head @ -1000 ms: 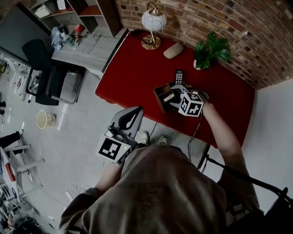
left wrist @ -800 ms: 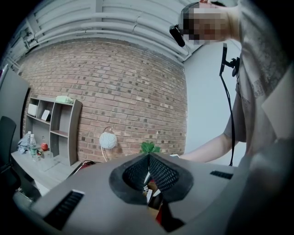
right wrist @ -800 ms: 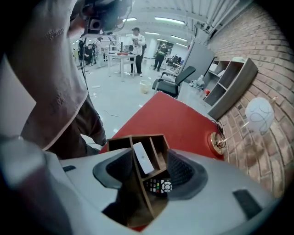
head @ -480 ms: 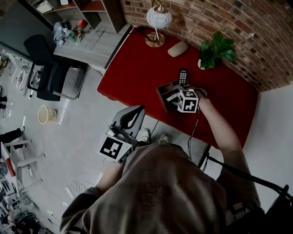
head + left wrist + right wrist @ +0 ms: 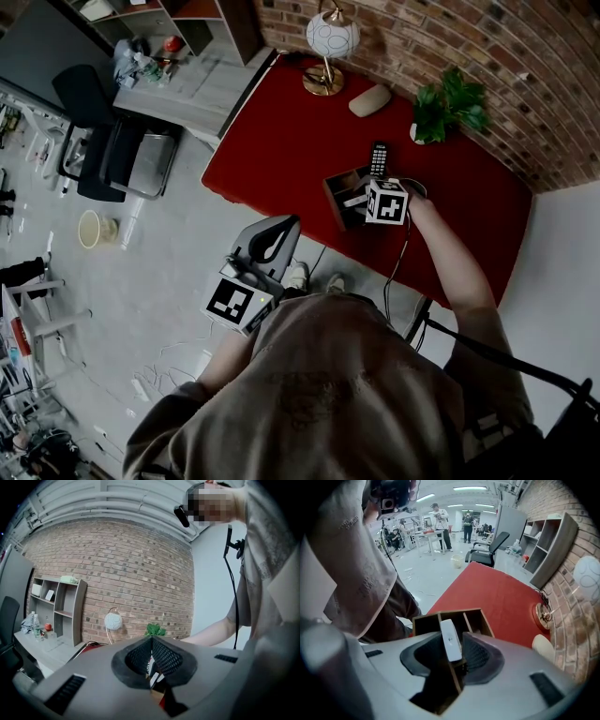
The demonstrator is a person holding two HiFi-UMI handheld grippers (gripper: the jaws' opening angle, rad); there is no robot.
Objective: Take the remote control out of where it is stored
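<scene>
Right hand-held gripper (image 5: 451, 644) has dropped lower over the wooden organiser (image 5: 425, 619) on the table (image 5: 281, 131). Its jaws have just been closing and now pinch the white remote (image 5: 449, 631), upright in its slot. The steep approach probably suits a straight lift. Left hand-held gripper (image 5: 152, 639) closed, empty, parked clear.

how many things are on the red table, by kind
wooden box: 1
remotes: 2, the black remote lying flat and the white remote standing in the box
lamp: 1
plant: 1
beige oval object: 1
total: 6
</scene>
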